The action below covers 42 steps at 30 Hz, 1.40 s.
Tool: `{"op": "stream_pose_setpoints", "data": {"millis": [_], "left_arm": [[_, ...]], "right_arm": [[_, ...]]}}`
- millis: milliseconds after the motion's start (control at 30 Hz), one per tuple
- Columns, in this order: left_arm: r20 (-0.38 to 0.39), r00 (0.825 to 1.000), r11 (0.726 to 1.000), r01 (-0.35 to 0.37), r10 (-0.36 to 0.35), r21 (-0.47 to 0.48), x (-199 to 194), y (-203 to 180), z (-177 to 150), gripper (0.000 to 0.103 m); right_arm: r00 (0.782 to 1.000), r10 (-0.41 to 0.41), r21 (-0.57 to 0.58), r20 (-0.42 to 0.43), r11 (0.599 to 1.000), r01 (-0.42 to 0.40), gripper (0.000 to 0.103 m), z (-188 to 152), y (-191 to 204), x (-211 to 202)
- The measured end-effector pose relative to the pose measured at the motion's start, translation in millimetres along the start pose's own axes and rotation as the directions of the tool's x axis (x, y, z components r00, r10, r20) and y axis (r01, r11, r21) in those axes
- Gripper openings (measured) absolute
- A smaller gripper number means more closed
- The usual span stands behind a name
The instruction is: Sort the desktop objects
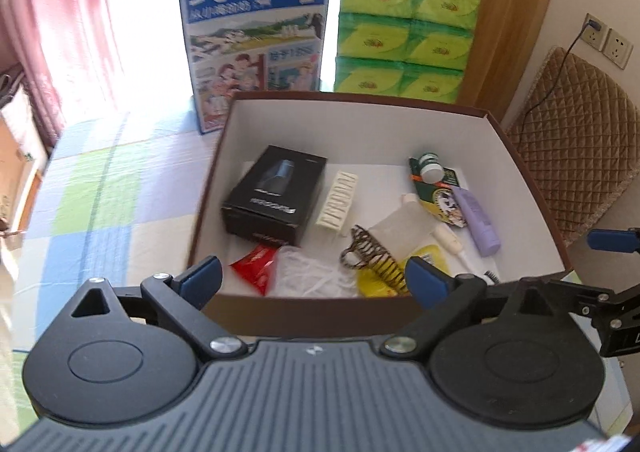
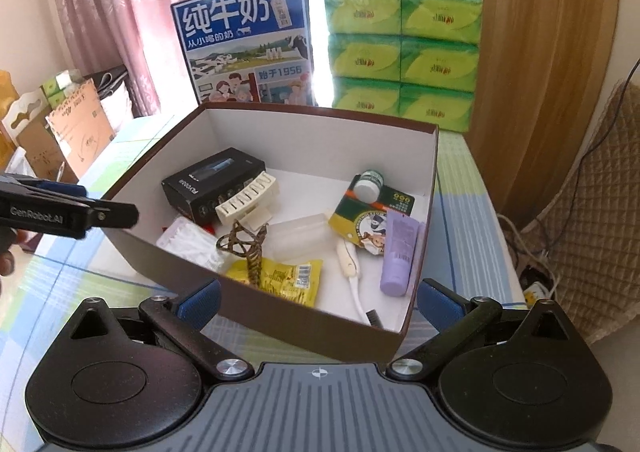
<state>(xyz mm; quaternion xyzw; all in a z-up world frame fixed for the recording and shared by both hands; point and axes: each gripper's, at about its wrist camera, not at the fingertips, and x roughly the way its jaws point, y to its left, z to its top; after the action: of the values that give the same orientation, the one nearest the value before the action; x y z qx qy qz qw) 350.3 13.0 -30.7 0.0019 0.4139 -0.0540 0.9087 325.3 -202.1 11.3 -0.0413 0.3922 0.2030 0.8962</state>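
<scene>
A brown box with a white inside [image 1: 312, 312] [image 2: 280, 316] stands on the table. In it lie a black carton [image 1: 276, 194] [image 2: 208, 182], a cream hair clip [image 1: 338, 204] [image 2: 248, 202], a striped claw clip [image 1: 368, 256] [image 2: 242, 242], a yellow packet [image 2: 288, 276], a red packet [image 1: 256, 268], a purple tube [image 1: 478, 220] [image 2: 400, 256] and a green-capped bottle [image 1: 430, 168] [image 2: 370, 184]. My left gripper [image 1: 314, 280] hangs open at the box's near wall, holding nothing. My right gripper [image 2: 319, 300] is open at the near right corner, also holding nothing.
A blue milk carton case [image 1: 256, 40] and stacked green tissue packs [image 1: 404, 36] stand behind the box. A quilted chair [image 1: 576, 156] is on the right, cardboard boxes [image 2: 76, 124] on the left. A checked cloth [image 1: 100, 192] covers the table.
</scene>
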Motion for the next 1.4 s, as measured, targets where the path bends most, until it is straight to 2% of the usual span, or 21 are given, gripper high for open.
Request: {"op": "stream_pose_setpoints", "data": {"millis": [133,333,533,667,1133,1400], "left_arm": [[0.049,0.998,0.999,-0.032,0.032,-0.001,-22.4,6.7,-8.7,0.099],[0.109,0.992,0.998,-0.060,0.061,-0.006,-53.2,10.0,-21.8,0.102],[0.100,0.992,0.997,-0.079,0.081,-0.015,-74.4,8.7,-35.7,0.102],[0.122,0.986,0.994,-0.112,0.111,0.001,-91.0,4.6,-45.7,0.102],[0.144,0.981,0.991,-0.133,0.128,0.025,-136.9,-18.2,-69.2,0.101],[0.124,0.980,0.988,-0.156,0.155,0.003,-148.1,-30.4,-85.5,0.101]], "right_arm": [[1.000,-0.023,-0.016,0.009,1.000,0.023,0.101,-9.1,11.0,-8.4],[1.000,-0.011,0.011,0.013,1.000,0.011,0.101,-18.4,17.6,-22.4],[1.000,0.005,0.014,0.011,1.000,-0.005,0.101,-27.3,22.5,-39.0],[1.000,0.009,0.008,0.014,1.000,-0.009,0.101,-33.8,25.6,-49.8],[0.999,0.041,0.020,0.025,0.999,-0.041,0.101,-50.3,31.6,-85.4],[0.999,0.029,-0.039,0.032,0.999,-0.027,0.101,-62.3,35.8,-99.1]]}}
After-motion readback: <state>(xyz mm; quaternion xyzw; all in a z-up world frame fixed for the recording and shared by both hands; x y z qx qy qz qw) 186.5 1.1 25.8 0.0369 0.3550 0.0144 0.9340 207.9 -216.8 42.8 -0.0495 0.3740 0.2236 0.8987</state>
